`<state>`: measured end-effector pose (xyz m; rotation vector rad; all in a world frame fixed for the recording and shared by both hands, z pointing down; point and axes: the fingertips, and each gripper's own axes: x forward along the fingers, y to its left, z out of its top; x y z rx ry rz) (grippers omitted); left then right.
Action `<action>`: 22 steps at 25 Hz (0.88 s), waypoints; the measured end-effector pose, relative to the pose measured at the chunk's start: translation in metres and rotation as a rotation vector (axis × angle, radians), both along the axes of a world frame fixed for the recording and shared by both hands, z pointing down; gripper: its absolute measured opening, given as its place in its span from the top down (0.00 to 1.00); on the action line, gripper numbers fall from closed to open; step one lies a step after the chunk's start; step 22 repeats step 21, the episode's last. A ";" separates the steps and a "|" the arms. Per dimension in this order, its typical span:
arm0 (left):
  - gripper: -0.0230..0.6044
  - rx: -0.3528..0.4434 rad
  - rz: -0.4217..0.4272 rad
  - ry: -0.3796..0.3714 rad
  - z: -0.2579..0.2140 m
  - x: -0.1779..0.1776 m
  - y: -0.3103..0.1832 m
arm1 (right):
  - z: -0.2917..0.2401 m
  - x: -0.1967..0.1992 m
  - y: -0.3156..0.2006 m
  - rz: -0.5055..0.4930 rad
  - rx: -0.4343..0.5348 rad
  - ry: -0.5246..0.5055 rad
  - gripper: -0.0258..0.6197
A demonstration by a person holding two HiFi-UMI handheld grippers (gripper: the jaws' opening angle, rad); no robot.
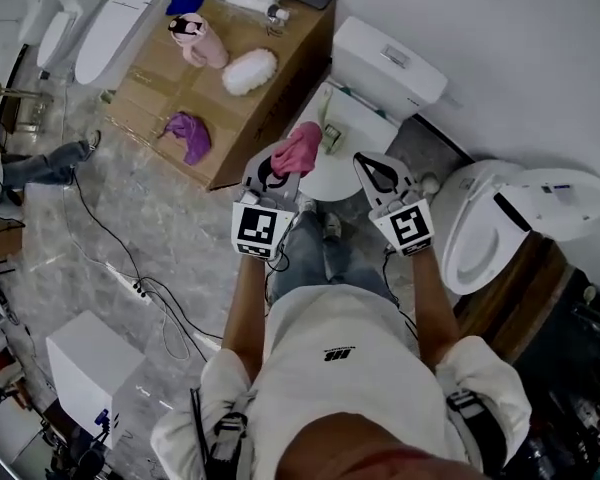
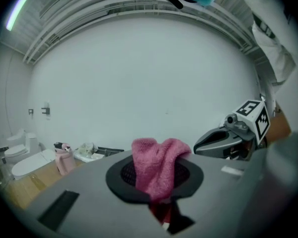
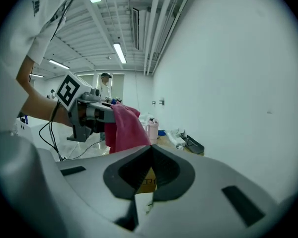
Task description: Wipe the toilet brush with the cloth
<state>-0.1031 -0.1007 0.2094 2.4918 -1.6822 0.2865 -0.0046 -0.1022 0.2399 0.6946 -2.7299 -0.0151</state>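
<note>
**Between the jaws of the left tool (image 1: 280, 163): cloth (image 1: 298, 148) gripped, toilet brush (image 1: 250, 71) lying on the desk (image 1: 145, 88)**

1. The pink cloth is sitting in the left tool, which is clenching it near one end. A loose fold is bunching up above the pads, so wiping surface is standing free.
2. The white, fluffy oval item on the wooden desk is being taken here as the toilet brush. This is a judgement, since no handle is showing clearly. It is lying well apart from both tools, between a pink container (image 1: 195, 40) and a purple rag (image 1: 188, 136).
3. The right tool (image 1: 375, 168) is hovering just beside the left one, with its jaws clenched together on nothing.
4. Both tools are hanging above a white toilet (image 1: 355, 138), off to the side of the desk.

Recommended handling:
- The right tool is needing to open and take the toilet brush by a firm part, not by the soft head, so that the head is standing clear for wiping.
- The left tool is best bringing the free fold, not its own pads, against the head.
- The nip on the cloth looks narrow, so hard dragging is risking pulling it out.
</note>
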 end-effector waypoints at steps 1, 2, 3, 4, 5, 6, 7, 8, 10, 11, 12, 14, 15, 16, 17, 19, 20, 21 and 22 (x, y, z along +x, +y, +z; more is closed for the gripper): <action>0.88 0.003 0.004 -0.003 -0.007 0.003 0.007 | -0.010 0.002 0.006 -0.002 0.007 -0.008 0.97; 0.88 0.005 0.007 -0.003 -0.013 0.006 0.013 | -0.019 0.003 0.012 -0.003 0.012 -0.016 0.97; 0.88 0.007 0.007 -0.002 -0.018 0.008 0.020 | -0.026 0.005 0.017 -0.002 0.014 -0.025 0.97; 0.88 0.008 0.007 0.000 -0.023 0.011 0.027 | -0.033 0.007 0.023 -0.001 0.016 -0.034 0.97; 0.88 0.008 0.006 0.002 -0.027 0.013 0.034 | -0.040 0.009 0.028 -0.001 0.020 -0.042 0.97; 0.88 0.009 0.006 0.004 -0.031 0.015 0.040 | -0.047 0.011 0.033 -0.003 0.025 -0.048 0.97; 0.88 0.009 0.006 0.006 -0.034 0.018 0.047 | -0.053 0.013 0.038 -0.007 0.031 -0.052 0.97; 0.88 0.007 0.004 0.009 -0.037 0.020 0.053 | -0.059 0.014 0.044 -0.013 0.037 -0.053 0.97; 0.88 -0.001 -0.005 0.017 -0.043 0.023 0.066 | -0.071 0.017 0.056 -0.022 0.042 -0.059 0.97; 0.88 -0.003 -0.011 0.018 -0.046 0.022 0.070 | -0.077 0.017 0.061 -0.025 0.044 -0.063 0.97; 0.88 0.000 -0.016 0.017 -0.051 0.022 0.073 | -0.084 0.017 0.063 -0.028 0.051 -0.070 0.97; 0.88 0.014 -0.020 0.015 -0.060 0.023 0.077 | -0.096 0.017 0.067 -0.035 0.070 -0.087 0.97; 0.88 0.018 -0.020 0.014 -0.063 0.024 0.081 | -0.100 0.018 0.072 -0.039 0.076 -0.090 0.97; 0.88 0.019 -0.021 0.015 -0.065 0.026 0.086 | -0.103 0.019 0.077 -0.044 0.082 -0.087 0.97; 0.88 0.021 -0.022 0.015 -0.067 0.028 0.091 | -0.106 0.020 0.082 -0.050 0.088 -0.082 0.97; 0.88 0.025 -0.024 0.015 -0.072 0.030 0.100 | -0.111 0.021 0.090 -0.060 0.100 -0.074 0.97; 0.88 0.027 -0.025 0.014 -0.074 0.031 0.105 | -0.113 0.022 0.093 -0.062 0.105 -0.074 0.97; 0.88 0.030 -0.026 0.014 -0.077 0.032 0.109 | -0.115 0.023 0.097 -0.064 0.109 -0.074 0.97; 0.88 0.030 -0.026 0.014 -0.077 0.032 0.109 | -0.115 0.023 0.097 -0.064 0.109 -0.074 0.97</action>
